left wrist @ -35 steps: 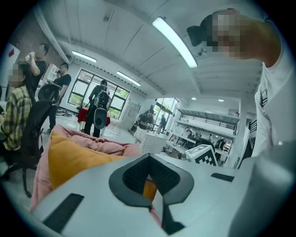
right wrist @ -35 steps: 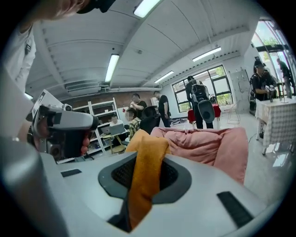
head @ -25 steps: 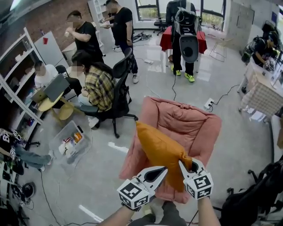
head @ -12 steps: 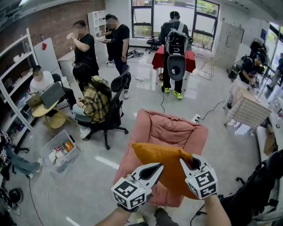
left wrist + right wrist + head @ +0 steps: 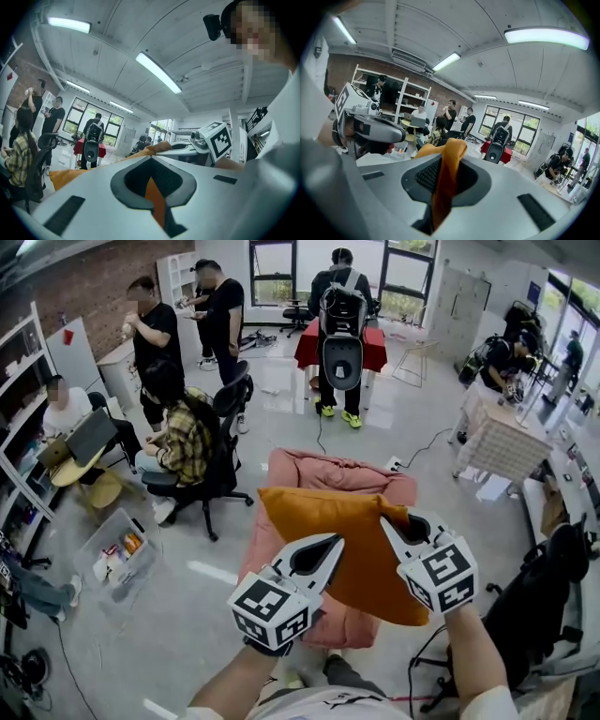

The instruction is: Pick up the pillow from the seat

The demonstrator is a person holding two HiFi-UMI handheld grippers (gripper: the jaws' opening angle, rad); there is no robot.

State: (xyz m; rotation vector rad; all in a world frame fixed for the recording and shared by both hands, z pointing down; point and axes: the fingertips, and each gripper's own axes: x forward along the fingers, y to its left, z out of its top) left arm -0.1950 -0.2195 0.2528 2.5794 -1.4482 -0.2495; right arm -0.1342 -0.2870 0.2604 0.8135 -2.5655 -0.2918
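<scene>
An orange pillow (image 5: 349, 545) hangs in the air above the pink cushioned seat (image 5: 323, 474), held up between both grippers. My left gripper (image 5: 335, 540) is shut on its near left edge; a strip of orange fabric (image 5: 153, 191) shows pinched between its jaws. The right gripper (image 5: 385, 522) grips the pillow's near right corner, its jaws closing, with a fold of orange cloth (image 5: 445, 183) squeezed between them and bunched above their tips. The pillow hides part of the seat's middle.
A person in a plaid shirt sits on a black office chair (image 5: 220, 451) left of the seat. A clear bin (image 5: 111, 557) lies on the floor at left. A standing person with a backpack rig (image 5: 339, 329) and a red table are behind. A black chair (image 5: 544, 606) is at right.
The pillow has risen from the seat and turned from standing on edge to nearly flat. Both grippers have come up with it, and the head view has tilted.
</scene>
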